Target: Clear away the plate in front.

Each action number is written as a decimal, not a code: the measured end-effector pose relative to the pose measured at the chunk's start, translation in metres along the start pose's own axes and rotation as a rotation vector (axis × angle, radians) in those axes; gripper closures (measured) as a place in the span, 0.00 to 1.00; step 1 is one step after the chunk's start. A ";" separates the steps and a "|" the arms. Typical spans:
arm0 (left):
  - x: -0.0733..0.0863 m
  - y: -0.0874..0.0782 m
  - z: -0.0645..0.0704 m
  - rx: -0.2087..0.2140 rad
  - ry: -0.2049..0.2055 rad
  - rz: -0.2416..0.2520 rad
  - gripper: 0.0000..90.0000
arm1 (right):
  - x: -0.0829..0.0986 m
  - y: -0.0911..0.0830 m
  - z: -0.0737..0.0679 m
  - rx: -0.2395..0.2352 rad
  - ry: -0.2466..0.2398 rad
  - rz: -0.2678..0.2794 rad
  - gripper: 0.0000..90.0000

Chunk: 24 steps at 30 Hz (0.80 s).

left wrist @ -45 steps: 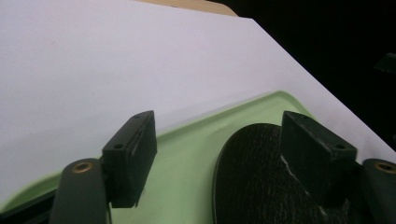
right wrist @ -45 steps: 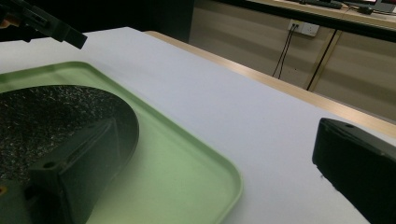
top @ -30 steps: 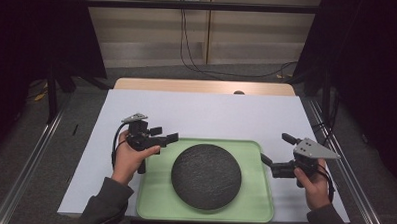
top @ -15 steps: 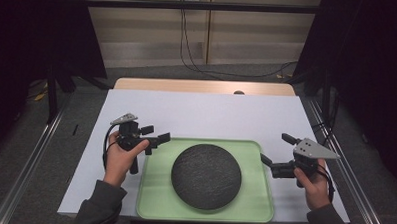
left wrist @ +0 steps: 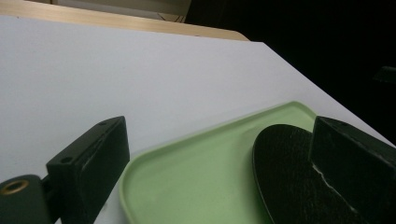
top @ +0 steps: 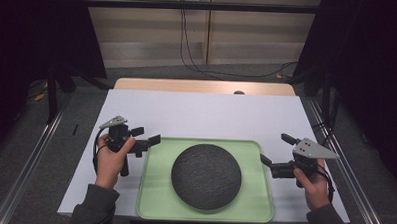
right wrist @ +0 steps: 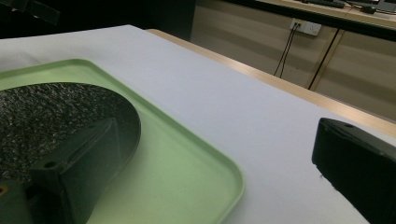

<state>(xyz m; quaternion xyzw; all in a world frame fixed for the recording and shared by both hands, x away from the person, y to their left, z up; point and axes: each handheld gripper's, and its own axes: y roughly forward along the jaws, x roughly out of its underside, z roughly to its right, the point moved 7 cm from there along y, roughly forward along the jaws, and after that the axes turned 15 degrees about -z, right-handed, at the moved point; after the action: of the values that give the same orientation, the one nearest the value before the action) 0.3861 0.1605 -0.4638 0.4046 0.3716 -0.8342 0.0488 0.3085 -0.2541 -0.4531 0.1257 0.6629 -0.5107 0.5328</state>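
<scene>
Open tools (top: 144,135) (top: 274,150) flanking tray (top: 153,190) edges

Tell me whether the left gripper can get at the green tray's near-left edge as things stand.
Probably yes. The left gripper is open beside the green tray, its jaws apart at the rim, and only bare white table lies between them.
</scene>
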 end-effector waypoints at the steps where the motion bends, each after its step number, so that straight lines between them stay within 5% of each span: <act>1: 0.001 -0.001 -0.001 -0.002 0.008 -0.001 0.06 | 0.000 0.000 0.000 0.002 0.000 0.002 0.01; 24: 0.020 -0.028 -0.018 -0.058 0.046 0.016 0.05 | 0.000 0.000 0.001 0.006 0.002 0.004 0.00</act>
<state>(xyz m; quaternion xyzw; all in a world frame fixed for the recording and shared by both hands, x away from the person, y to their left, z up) 0.3728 0.1968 -0.4690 0.4251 0.3932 -0.8132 0.0588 0.3093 -0.2548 -0.4531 0.1289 0.6618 -0.5115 0.5327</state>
